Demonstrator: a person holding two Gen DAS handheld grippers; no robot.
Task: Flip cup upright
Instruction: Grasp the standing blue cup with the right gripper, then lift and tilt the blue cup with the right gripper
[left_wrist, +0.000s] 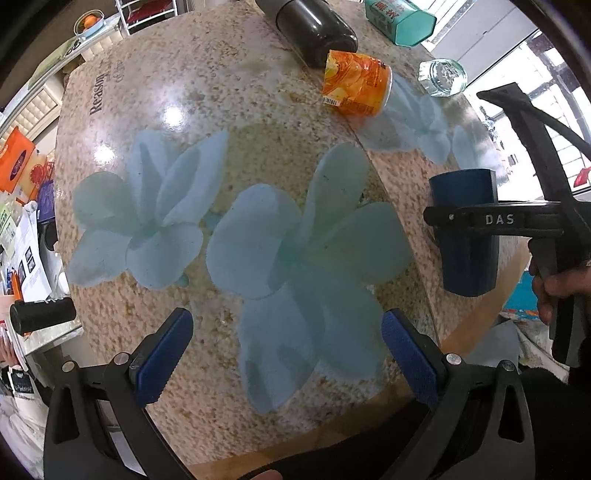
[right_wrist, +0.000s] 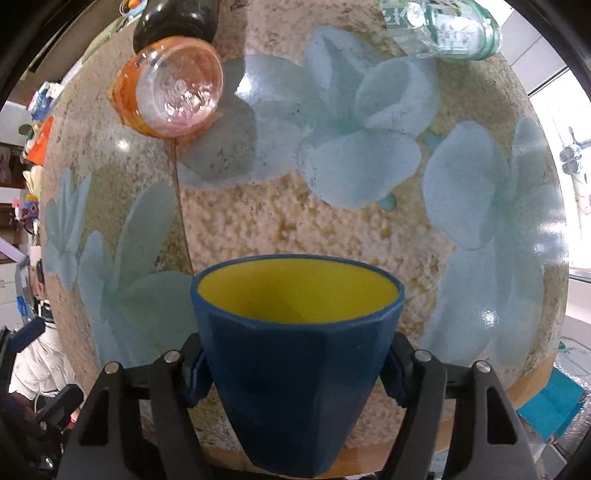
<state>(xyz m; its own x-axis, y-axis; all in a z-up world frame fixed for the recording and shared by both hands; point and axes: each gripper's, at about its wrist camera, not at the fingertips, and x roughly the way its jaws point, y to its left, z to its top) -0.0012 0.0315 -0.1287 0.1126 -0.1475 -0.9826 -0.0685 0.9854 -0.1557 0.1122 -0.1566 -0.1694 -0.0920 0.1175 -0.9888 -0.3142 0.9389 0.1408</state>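
Note:
The cup (right_wrist: 295, 376) is dark blue outside and yellow inside. In the right wrist view it fills the lower middle, its open mouth facing away from the camera. My right gripper (right_wrist: 295, 373) is shut on the cup, one blue pad on each side. In the left wrist view the cup (left_wrist: 467, 258) is at the right, and it looks lifted off the table with the right gripper (left_wrist: 466, 218) clamped across it. My left gripper (left_wrist: 286, 354) is open and empty above the flowered table, left of the cup.
The table (left_wrist: 184, 103) has a speckled top with pale blue flowers. At its far side lie an orange can (left_wrist: 356, 83) on its side, a black bottle (left_wrist: 310, 29), a teal container (left_wrist: 400, 18) and a glass jar (left_wrist: 442, 76). Clutter surrounds the table at left.

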